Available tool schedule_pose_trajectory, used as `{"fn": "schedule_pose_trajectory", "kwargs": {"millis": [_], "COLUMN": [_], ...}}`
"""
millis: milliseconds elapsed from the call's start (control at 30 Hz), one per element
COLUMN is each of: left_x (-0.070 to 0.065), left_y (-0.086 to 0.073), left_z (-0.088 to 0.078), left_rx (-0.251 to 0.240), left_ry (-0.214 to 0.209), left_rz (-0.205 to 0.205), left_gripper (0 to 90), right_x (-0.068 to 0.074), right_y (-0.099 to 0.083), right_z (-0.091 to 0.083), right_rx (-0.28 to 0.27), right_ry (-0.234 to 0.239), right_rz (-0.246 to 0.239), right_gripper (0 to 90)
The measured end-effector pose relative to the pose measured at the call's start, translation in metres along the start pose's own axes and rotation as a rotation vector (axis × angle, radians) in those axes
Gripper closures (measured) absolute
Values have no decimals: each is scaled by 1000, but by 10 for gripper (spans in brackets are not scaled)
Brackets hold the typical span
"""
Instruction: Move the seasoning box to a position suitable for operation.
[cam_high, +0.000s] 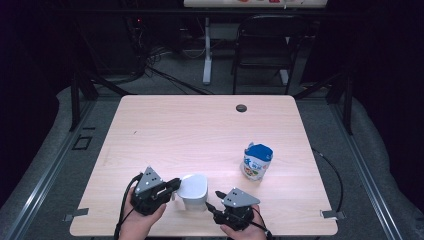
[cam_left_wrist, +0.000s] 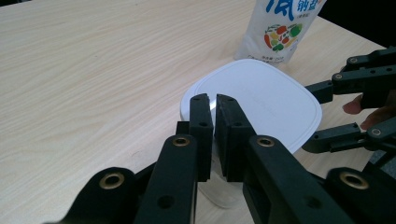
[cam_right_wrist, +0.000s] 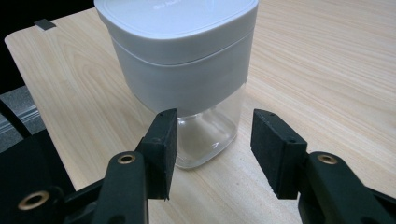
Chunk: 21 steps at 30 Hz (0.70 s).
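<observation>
**Two grippers close in on a lidded jar**

A clear jar (cam_high: 192, 192) with a white lid (cam_left_wrist: 261, 100) stands upright on the table (cam_high: 200, 130), its long axis vertical and the lid facing straight up. It sits near the table's front edge, left of a blue-capped bottle (cam_high: 257, 161) that stands well apart from it, also upright.

The left gripper (cam_high: 172, 186) comes at the jar from its left side. In the left gripper view its jaws stand nearly together, with a thin slit between the pads, and their tips sit against the near rim of the lid. Whether the pads pinch the rim or merely rest at it cannot be told, since the contact lies behind the jaws themselves. A little of the jar's glass body shows below them.

The right gripper (cam_high: 214, 199) sits just right of the jar and slightly nearer the table's front edge than the jar, pointing toward it. In the right gripper view its jaws are partly open, spaced about as wide as the jar's glass base, and stand just in front of that base without touching it. Nothing is between the pads. A hand (cam_high: 137, 225) holds the left gripper from the table's front edge.
</observation>
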<state>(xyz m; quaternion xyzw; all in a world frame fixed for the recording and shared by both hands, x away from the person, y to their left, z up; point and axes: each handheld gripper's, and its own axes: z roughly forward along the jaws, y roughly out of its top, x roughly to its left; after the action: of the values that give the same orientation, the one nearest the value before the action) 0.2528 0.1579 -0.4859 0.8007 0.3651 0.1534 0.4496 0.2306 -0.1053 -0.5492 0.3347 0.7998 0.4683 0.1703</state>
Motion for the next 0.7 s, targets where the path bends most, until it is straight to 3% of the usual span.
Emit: {"fn": "schedule_pose_trajectory", "kwargs": {"millis": [133, 367, 700], "left_x": [0, 3, 3], "left_y": [4, 2, 0], "left_z": [0, 4, 7], "left_rx": [3, 1, -8], "left_ry": [2, -5, -8], "left_rz": [14, -1, -12], "left_gripper": [859, 871, 890], "right_x": [-1, -5, -6], "right_y": [2, 3, 3], "right_z": [0, 2, -3], "right_rx": [-7, -14, -17], "right_ry": [-4, -6, -7], "right_rz": [0, 29, 19], "right_gripper": [512, 513, 512]}}
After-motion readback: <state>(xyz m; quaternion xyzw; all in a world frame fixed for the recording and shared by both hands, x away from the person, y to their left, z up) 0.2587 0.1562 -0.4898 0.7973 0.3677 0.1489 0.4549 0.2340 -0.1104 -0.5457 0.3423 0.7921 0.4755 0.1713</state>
